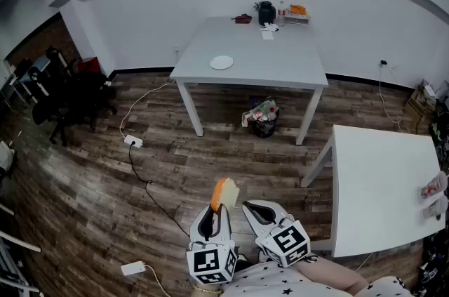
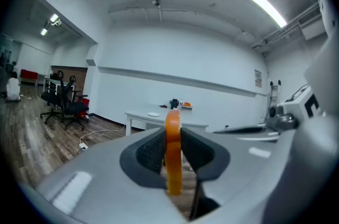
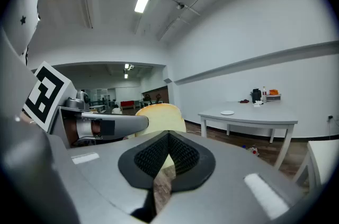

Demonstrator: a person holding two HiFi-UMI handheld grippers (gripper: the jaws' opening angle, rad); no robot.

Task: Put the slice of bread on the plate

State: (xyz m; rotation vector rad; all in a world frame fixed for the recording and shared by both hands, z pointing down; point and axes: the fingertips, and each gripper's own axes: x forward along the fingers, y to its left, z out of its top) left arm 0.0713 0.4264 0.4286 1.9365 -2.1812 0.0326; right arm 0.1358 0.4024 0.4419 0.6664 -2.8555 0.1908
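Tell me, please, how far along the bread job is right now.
Done: the slice of bread is picked up, clamped edge-on in the left gripper. In hand: it hangs over the floor, well short of the table. Left: reach the white plate, which looks empty, and set the slice down on it. The right gripper is shut, holding nothing.

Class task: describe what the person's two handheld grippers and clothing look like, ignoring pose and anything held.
Both the left gripper and right gripper have smooth light-grey shells with black, textured pads inside the jaws. Each carries a white cube printed with black square markers. The person wears a white top with small black stars.
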